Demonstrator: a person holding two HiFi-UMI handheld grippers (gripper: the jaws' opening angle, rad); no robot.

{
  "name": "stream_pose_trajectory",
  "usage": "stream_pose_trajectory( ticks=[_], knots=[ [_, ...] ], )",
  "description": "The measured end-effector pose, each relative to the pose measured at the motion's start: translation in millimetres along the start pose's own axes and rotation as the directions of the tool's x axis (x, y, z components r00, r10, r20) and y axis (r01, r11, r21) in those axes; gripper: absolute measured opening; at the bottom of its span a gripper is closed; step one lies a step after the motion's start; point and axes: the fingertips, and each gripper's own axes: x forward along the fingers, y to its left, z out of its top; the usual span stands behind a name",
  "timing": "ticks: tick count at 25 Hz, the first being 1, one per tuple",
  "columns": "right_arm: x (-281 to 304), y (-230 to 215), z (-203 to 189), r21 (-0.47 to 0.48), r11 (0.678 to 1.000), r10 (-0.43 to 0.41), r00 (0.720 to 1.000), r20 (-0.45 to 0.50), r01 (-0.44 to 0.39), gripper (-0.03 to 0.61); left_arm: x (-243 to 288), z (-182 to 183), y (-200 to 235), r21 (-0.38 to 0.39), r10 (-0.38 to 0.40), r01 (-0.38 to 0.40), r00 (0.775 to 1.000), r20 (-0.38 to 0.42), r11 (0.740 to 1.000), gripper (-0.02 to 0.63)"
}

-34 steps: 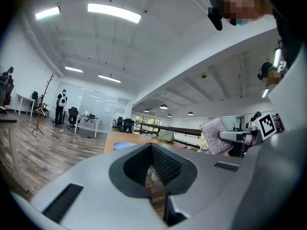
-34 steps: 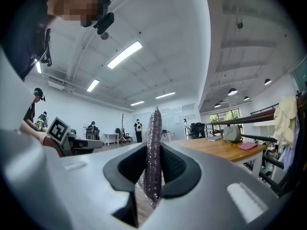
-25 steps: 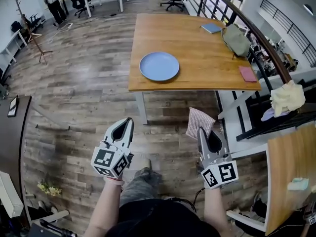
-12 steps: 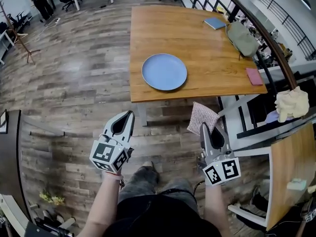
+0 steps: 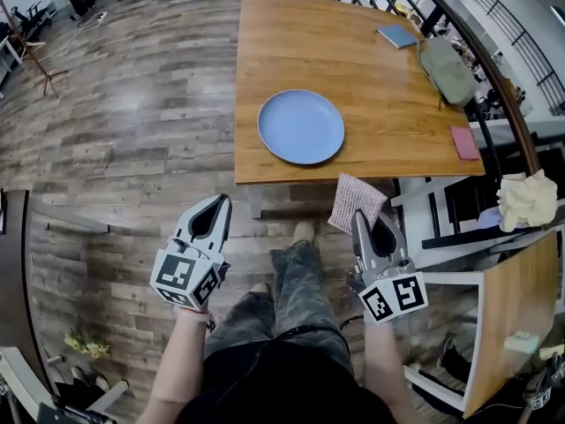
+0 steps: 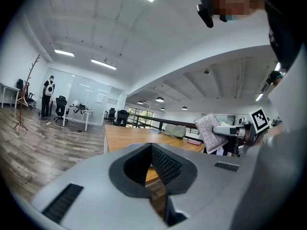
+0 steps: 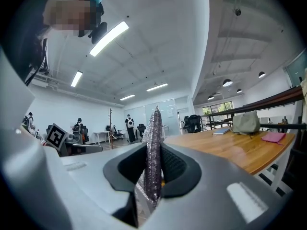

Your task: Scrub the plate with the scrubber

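A round blue plate (image 5: pixel 301 126) lies near the front edge of the wooden table (image 5: pixel 380 87) in the head view. Both grippers hang short of the table, above the floor. My right gripper (image 5: pixel 357 215) is shut on a grey-pink woven scrubber (image 5: pixel 355 199), which sticks up past its tips. In the right gripper view the scrubber (image 7: pixel 154 147) stands edge-on between the jaws. My left gripper (image 5: pixel 218 203) is shut and empty, left of the plate's line. In the left gripper view its pads (image 6: pixel 163 163) meet, and the scrubber (image 6: pixel 209 130) shows at right.
On the table's far right lie a grey-green bag (image 5: pixel 446 67), a blue book (image 5: pixel 397 35) and a pink pad (image 5: pixel 464 142). A dark railing (image 5: pixel 494 87) runs along the right with a cream cloth (image 5: pixel 528 199) draped on it. The person's leg (image 5: pixel 300 272) is between the grippers.
The table and plate have come nearer as the person steps forward, one leg now ahead. Both grippers keep their pose; the right still holds the scrubber.
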Motion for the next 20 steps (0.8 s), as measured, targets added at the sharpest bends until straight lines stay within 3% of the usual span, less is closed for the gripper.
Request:
stream_pose_trajectory(
  ticks=[6,11,16,20],
  knots=[
    [57.6,-24.6,2.2,0.016,0.997,0.072,0.997,0.002,-0.072,0.077,30.7,12.5,18.0,0.005,0.041,-0.041,0.999,0.007,0.999,-0.005],
    [106.7,-45.1,-0.9,0.023,0.992,0.128,0.992,-0.022,-0.127,0.075,80.3,8.9,22.6,0.002,0.023,-0.023,0.999,-0.023,1.0,-0.005],
    [148.4,-67.9,-21.4,0.035,0.984,0.178,0.978,-0.109,-0.175,0.077,128.1,-14.0,29.8,-0.048,0.041,-0.047,0.994,-0.105,0.998,-0.005],
    [174.0,-79.3,-47.5,0.035,0.971,0.238,0.946,-0.218,-0.236,0.075,153.7,-35.1,36.8,-0.09,0.057,-0.074,0.983,-0.174,0.993,-0.004]
  ],
)
